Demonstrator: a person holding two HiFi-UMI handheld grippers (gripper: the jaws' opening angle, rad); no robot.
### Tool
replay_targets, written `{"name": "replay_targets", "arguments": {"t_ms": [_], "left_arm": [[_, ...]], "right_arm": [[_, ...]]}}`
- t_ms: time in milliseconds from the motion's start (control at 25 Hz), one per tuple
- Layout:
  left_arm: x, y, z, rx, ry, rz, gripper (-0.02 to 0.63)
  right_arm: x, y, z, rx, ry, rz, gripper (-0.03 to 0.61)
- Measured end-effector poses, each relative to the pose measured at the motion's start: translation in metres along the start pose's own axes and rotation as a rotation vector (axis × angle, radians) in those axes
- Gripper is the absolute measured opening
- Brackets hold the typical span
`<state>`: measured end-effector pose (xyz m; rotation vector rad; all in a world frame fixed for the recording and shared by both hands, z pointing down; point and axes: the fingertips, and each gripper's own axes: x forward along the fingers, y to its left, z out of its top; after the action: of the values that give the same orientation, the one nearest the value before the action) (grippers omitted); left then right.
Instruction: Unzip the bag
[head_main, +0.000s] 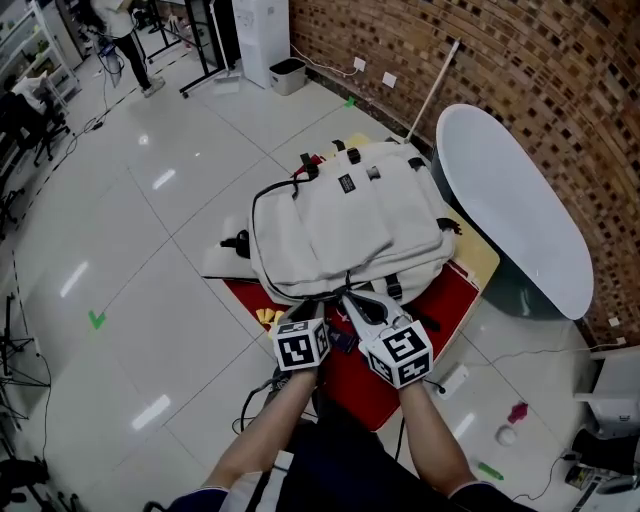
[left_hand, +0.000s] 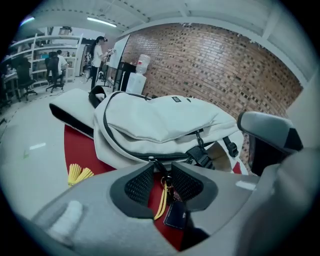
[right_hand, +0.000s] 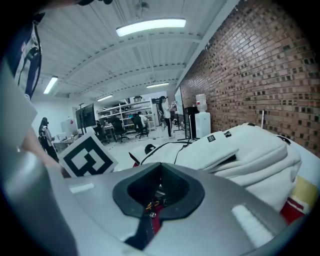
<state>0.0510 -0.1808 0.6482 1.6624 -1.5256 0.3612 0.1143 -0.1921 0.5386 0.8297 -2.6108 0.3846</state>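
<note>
A: Bag pos.?

B: The backpack (head_main: 345, 225) is laid flat on the red mat (head_main: 455, 300). The mat's far part is covered by it, and the far and left edges are overhung. Only the near strip and the right corner of the mat are left bare.

A: Zip?

B: A dark zip track (left_hand: 131, 155) is seen along the bag's near side, closed as far as can be made out. The zip pull (left_hand: 157, 165) is found at that side, facing the mat's near edge. A yellow strap (left_hand: 161, 202) and a dark tag (left_hand: 175, 215) are hung from it over the red.

A: Left gripper?

B: The left gripper (left_hand: 163, 167) is pointed down at the bag's near side w/ its jaws apart. The pull is framed btwn the 2 pads but is pressed by neither.

A: Right gripper?

B: The right gripper (right_hand: 161, 165) is held just beside the left 1, jaws closed together. A bit of dark tag and red is glimpsed through the hollow behind the pads. A grip on anything can't be confirmed.

A: Anything else on the mat?

B: 1 yellow fan-shaped item (head_main: 265, 318) is noted at the near-left edge, apart from the bag.
</note>
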Motion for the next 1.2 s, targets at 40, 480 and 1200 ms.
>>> {"name": "replay_targets", "arguments": {"t_ms": [40, 480, 1200], "left_arm": [[0.002, 0.001, -0.001, -0.008, -0.001, 0.017, 0.115], [-0.004, 0.012, -0.005, 0.067, 0.044, 0.071, 0.021], [-0.034, 0.026, 0.012, 0.445, 0.123, -0.053, 0.02]], "right_arm": [[0.001, -0.002, 0.0, -0.008, 0.0, 0.011, 0.006], [0.021, -0.013, 0.001, -0.113, 0.032, 0.105, 0.006], [0.085, 0.04, -0.081, -0.907, 0.462, 0.329, 0.027]]}}
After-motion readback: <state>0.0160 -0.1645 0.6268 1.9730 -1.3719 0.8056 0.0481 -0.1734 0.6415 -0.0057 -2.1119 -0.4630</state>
